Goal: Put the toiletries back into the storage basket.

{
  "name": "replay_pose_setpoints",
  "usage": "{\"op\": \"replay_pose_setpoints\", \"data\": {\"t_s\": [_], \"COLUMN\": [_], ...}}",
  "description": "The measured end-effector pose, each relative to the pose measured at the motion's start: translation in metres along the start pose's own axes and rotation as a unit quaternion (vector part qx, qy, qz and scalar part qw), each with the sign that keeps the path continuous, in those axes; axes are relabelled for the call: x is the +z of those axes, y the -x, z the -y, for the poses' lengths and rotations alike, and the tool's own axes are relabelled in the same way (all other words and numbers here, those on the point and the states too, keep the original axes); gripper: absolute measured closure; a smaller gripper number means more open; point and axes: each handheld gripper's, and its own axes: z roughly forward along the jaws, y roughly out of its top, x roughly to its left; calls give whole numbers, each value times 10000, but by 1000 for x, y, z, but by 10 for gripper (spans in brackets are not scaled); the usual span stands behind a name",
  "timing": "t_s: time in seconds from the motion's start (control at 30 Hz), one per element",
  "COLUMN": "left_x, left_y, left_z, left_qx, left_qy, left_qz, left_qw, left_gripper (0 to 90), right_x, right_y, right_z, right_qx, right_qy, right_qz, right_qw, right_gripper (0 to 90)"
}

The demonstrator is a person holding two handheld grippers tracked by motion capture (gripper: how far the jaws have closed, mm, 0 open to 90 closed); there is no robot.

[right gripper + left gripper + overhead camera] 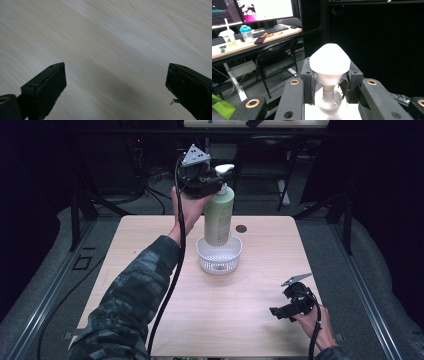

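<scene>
counts: 1 green pump bottle with 1 white pump head. 1 white perforated basket. 1 wooden table, with 1 dark round spot on it. 2 handheld grippers: left gripper, right gripper, 2 jaws each. behind, on the far desk: 2 monitors, 1 blue-lidded bottle, 1 keyboard; 1 black folding chair.

The pump bottle stands upright in the basket, which sits on the counter toward its far middle. The right gripper rests at the near right corner, well apart.
</scene>
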Motion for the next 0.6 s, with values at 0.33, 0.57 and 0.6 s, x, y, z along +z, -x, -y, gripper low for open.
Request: {"op": "replay_pose_setpoints", "data": {"t_s": [0.33, 0.57, 0.6], "left_x": [8, 12, 13], "left_y": [-1, 0, 0], "left_z": [12, 20, 21], "left_qx": [-119, -144, -147], "left_qy": [1, 17, 9], "left_qz": [-12, -23, -28], "left_qw": [9999, 9999, 9999], "left_gripper": [674, 674, 674], "right_x": [0, -1, -1], "right_y": [0, 0, 0], "right_z": [0, 0, 0], "right_qx": [-3, -5, -10], "right_qy": [10, 23, 23], "right_qz": [4, 8, 14], "right_qw": [10000, 10000, 10000], "right_gripper": [27, 28, 28]}}
